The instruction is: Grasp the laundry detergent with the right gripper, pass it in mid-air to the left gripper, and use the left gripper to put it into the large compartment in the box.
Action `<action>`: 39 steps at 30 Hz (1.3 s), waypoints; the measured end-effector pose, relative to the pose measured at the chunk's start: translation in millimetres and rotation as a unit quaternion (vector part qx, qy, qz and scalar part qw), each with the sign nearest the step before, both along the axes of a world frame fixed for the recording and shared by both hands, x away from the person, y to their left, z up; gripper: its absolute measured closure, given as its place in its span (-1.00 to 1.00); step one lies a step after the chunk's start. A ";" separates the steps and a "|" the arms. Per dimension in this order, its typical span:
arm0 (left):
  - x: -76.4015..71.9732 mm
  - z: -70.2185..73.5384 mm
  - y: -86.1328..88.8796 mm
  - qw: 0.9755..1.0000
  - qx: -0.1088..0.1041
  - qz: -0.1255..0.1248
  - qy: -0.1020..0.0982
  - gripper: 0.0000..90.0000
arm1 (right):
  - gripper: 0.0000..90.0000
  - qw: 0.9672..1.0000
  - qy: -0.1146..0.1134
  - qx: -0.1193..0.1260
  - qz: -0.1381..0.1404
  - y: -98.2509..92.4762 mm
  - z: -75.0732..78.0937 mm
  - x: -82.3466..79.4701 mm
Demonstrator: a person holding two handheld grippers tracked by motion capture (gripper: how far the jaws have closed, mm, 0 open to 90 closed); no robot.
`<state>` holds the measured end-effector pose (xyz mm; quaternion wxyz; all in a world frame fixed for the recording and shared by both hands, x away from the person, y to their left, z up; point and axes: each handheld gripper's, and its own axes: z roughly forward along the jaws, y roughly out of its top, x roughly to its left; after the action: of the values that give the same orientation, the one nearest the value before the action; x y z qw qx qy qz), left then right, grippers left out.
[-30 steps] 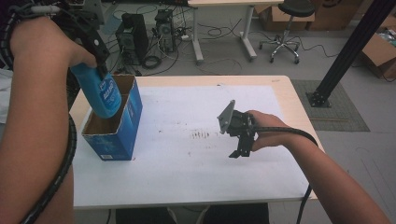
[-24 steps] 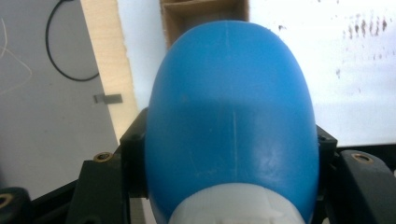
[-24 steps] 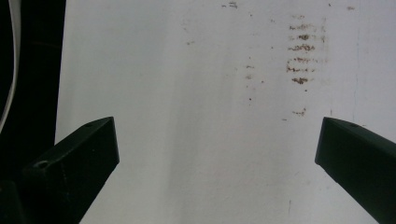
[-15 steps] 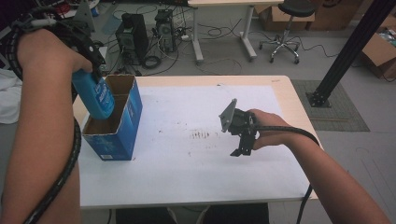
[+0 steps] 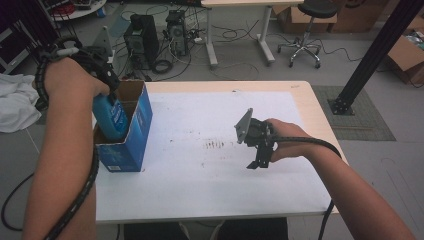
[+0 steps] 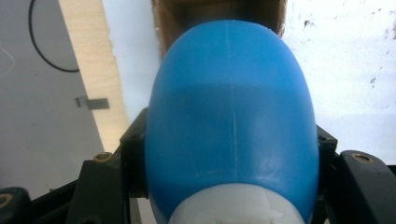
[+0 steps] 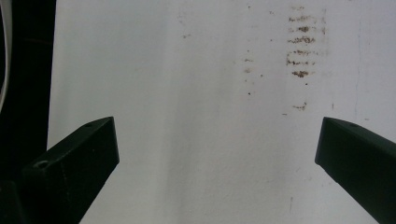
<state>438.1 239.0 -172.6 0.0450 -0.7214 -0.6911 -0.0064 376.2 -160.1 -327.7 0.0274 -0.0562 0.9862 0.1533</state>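
I have the left claw (image 5: 111, 102) clamped on the blue bottle (image 5: 112, 117) near its white cap end, a jaw pressing each flank in the left gripper view, and the bottle hangs straight off the claw, long axis running on from the jaws, base leading. Directly past that base is the open top of the box (image 5: 136, 131); in the high view the bottle's lower part is already inside the rim, upright, close to the box's near wall. So what matters, as I judge it, is that the bottle's axis lines up with the opening beneath the claw: I only need to go on along that axis, then let go. My right claw (image 5: 259, 159) is well off to the side, over the bare white sheet (image 5: 200, 165), jaws spread wide with nothing between them; the left is plainly the nearer one.
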 end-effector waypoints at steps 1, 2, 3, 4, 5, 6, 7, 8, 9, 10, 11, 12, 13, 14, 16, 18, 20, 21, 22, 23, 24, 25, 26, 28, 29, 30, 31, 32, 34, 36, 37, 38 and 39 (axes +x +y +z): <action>0.4 -3.7 -0.3 1.000 0.000 -0.001 0.000 -0.14 | -1.00 1.000 0.000 0.001 -0.001 -0.3 0.0 0.1; 0.9 -7.4 -0.5 1.000 -0.001 -0.001 0.001 -0.14 | -1.00 1.000 0.001 0.003 -0.002 -0.6 -0.1 0.1; 1.2 -11.1 -1.0 1.000 0.000 -0.003 0.001 -0.14 | -1.00 1.000 0.000 0.003 -0.001 -0.8 -0.2 0.3; 1.4 -14.9 -1.5 1.000 0.000 -0.003 0.001 -0.14 | -1.00 1.000 0.000 0.003 -0.001 -0.9 -0.2 0.3; 1.6 -18.7 -1.9 1.000 0.000 -0.004 0.003 -0.14 | -1.00 1.000 0.000 0.004 -0.001 -1.1 0.0 0.2; 1.9 -23.8 -2.1 1.000 -0.001 -0.005 0.002 -0.14 | -1.00 1.000 0.000 0.005 -0.001 -1.3 0.2 0.0; 2.1 -26.9 -2.1 1.000 -0.001 -0.005 0.002 -0.14 | -1.00 1.000 0.000 0.005 -0.002 -1.6 0.2 0.0; 2.4 -31.2 -1.7 1.000 -0.002 -0.005 0.003 -0.14 | -1.00 1.000 -0.001 0.005 -0.002 -1.8 0.2 0.0; 2.6 -35.7 -1.7 1.000 -0.003 -0.005 0.003 -0.14 | -1.00 1.000 -0.001 0.007 -0.003 -2.0 0.0 -0.1; 2.9 -40.2 -1.5 1.000 -0.003 -0.004 0.004 -0.14 | -1.00 1.000 -0.001 0.008 -0.002 -2.4 0.1 0.0; 3.2 -43.7 -1.7 1.000 -0.004 -0.002 0.003 -0.14 | -1.00 1.000 0.000 0.009 -0.003 -2.7 -0.1 0.0; 3.5 -47.8 -1.3 1.000 -0.003 -0.005 0.004 -0.14 | -1.00 1.000 0.000 0.009 -0.004 -3.0 -0.4 -0.1; 3.8 -53.0 -1.4 1.000 -0.004 -0.004 0.005 -0.14 | -1.00 1.000 0.001 0.009 -0.004 -3.3 -0.8 -0.1; 4.3 -58.0 -1.1 1.000 -0.004 -0.006 0.005 -0.14 | -1.00 1.000 0.001 0.008 -0.004 -3.6 -1.5 0.0; 4.7 -64.3 -1.0 1.000 -0.004 -0.006 0.007 -0.14 | -1.00 1.000 0.002 0.008 -0.005 -4.0 -2.7 0.3; 5.7 -71.9 0.0 1.000 -0.006 -0.010 0.015 -0.14 | -1.00 1.000 0.002 0.008 -0.006 -4.0 -3.2 0.5; 5.9 -77.6 0.7 1.000 -0.010 -0.009 0.018 -0.15 | -1.00 1.000 0.001 0.010 -0.005 -3.9 -3.2 0.9; 6.1 -79.6 1.0 1.000 -0.010 -0.009 0.018 -0.15 | -1.00 1.000 0.001 0.009 -0.006 -3.7 -3.1 1.0; 6.4 -82.5 1.6 1.000 -0.010 -0.009 0.020 -0.15 | -1.00 1.000 0.001 0.008 -0.006 -3.5 -3.2 1.1; 6.3 -84.6 1.6 1.000 -0.008 -0.009 0.019 -0.15 | -1.00 1.000 0.000 0.008 -0.007 -3.2 -3.1 1.0; 6.5 -87.3 1.6 1.000 -0.007 -0.009 0.020 -0.14 | -1.00 1.000 0.000 0.009 -0.007 -3.2 -2.8 1.2; 6.7 -89.5 2.0 1.000 -0.005 -0.011 0.021 -0.14 | -1.00 1.000 0.001 0.012 -0.007 -3.1 -2.5 1.4; 6.8 -91.9 1.8 1.000 -0.005 -0.010 0.021 -0.14 | -1.00 1.000 0.001 0.012 -0.006 -3.0 -2.7 1.6; 7.0 -97.3 2.0 1.000 -0.003 -0.010 0.025 -0.14 | -1.00 1.000 0.001 0.010 -0.009 -3.1 -3.5 1.6; 6.9 -100.0 1.7 1.000 -0.002 -0.011 0.024 -0.15 | -1.00 1.000 0.001 0.009 -0.008 -3.4 -4.3 1.7; 6.9 -102.9 0.8 1.000 0.001 -0.016 0.025 -0.14 | -1.00 1.000 0.001 0.008 -0.009 -3.7 -4.7 1.6; 7.0 -105.6 0.4 1.000 0.003 -0.017 0.026 -0.14 | -1.00 1.000 0.003 0.009 -0.009 -4.4 -5.0 1.5; 7.3 -107.1 0.5 0.999 0.003 -0.018 0.028 -0.14 | -1.00 1.000 0.003 0.008 -0.011 -5.2 -5.3 1.5; 7.2 -110.8 0.9 0.999 0.003 -0.016 0.030 -0.14 | -1.00 1.000 0.003 0.007 -0.014 -6.1 -5.6 1.8; 6.9 -115.2 1.7 0.999 0.002 -0.016 0.030 -0.14 | -1.00 1.000 0.004 0.008 -0.015 -7.1 -5.5 1.5; 6.9 -117.3 2.2 0.999 0.001 -0.017 0.033 -0.14 | -1.00 1.000 0.004 0.008 -0.015 -7.4 -5.7 1.2; 6.4 -117.7 2.7 0.999 0.000 -0.017 0.029 -0.14 | -1.00 1.000 0.004 0.008 -0.016 -7.8 -5.9 1.0; 5.7 -117.5 2.6 1.000 0.000 -0.016 0.025 -0.14 | -1.00 1.000 0.003 0.008 -0.016 -8.1 -6.1 0.9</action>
<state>443.8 241.6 -290.1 0.0625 -0.7324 -0.6779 0.0108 377.2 -168.2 -333.9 0.0269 -0.0396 0.9859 0.1605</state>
